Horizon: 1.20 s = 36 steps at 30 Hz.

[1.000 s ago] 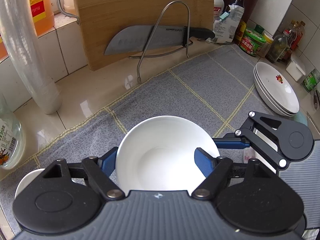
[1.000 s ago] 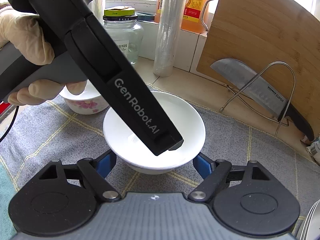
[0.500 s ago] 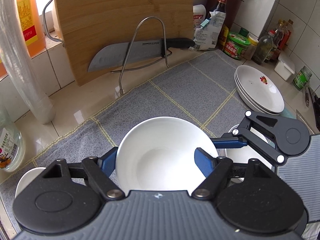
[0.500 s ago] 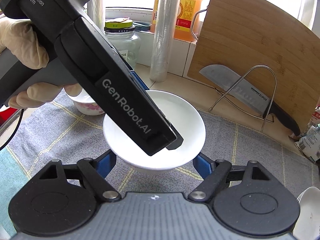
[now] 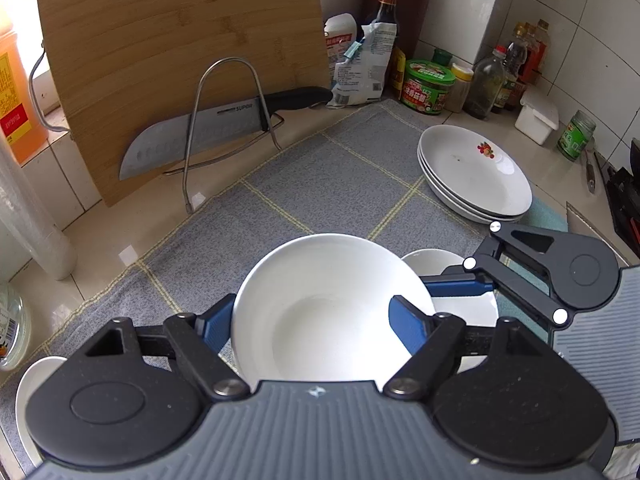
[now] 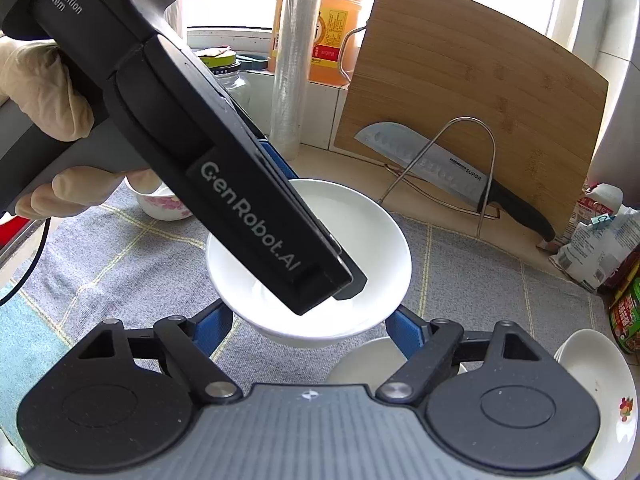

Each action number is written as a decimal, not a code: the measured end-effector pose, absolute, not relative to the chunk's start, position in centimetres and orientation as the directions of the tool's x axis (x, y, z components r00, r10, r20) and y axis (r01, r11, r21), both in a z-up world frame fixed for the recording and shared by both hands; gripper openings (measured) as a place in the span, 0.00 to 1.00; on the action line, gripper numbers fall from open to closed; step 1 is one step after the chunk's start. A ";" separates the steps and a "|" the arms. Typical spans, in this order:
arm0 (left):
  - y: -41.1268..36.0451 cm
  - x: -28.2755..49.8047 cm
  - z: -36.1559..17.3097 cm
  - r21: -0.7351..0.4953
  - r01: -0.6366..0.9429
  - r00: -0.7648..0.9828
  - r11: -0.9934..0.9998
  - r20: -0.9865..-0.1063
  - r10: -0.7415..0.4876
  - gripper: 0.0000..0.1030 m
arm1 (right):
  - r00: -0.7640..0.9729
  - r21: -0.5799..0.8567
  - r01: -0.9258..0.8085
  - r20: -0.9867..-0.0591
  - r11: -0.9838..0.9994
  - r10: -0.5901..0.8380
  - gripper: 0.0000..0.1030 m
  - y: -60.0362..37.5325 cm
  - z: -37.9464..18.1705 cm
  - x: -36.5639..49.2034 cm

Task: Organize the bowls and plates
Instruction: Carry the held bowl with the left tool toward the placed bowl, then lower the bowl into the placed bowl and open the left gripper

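White bowl (image 5: 320,312): one, sitting clear of grey mat (image 5: 312,192), over second bowl (image 5: 460,304) near counter's front edge.
Floral bowl (image 6: 164,204): one, resting at mat's left end.
Plates (image 5: 476,172): stack of three, lying at right end.
Left gripper (image 5: 320,320): angling downward, fingers clamping white bowl's rim.
Right gripper (image 6: 310,326): angling downward, fingers straddling white bowl; contact unclear.

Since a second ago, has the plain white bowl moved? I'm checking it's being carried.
Yes. The plain white bowl, clamped in the left gripper, has travelled toward the stacked white plates, away from the bamboo cutting board.
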<state>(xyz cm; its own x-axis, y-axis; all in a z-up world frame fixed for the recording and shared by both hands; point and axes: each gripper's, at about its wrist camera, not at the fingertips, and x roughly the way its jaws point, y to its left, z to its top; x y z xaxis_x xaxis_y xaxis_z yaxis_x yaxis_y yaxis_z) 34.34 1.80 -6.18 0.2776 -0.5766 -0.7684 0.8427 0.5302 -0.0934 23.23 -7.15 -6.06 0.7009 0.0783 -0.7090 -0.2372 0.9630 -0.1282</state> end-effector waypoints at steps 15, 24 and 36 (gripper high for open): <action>-2.9 31.9 -5.4 -0.081 0.906 0.219 0.416 -0.750 -0.624 0.77 | 0.722 -0.158 -0.109 -0.691 0.981 -0.031 0.84 -10.5 -4.7 19.4; -5.4 31.0 -6.4 -0.098 0.927 0.161 0.361 -0.767 -0.621 0.77 | 0.696 -0.133 -0.049 -0.716 0.990 -0.062 0.84 -12.2 -5.2 17.9; -6.4 30.9 -8.6 -0.122 0.932 0.117 0.342 -0.792 -0.600 0.77 | 0.653 -0.096 -0.036 -0.756 0.995 -0.049 0.84 -12.9 -6.7 18.2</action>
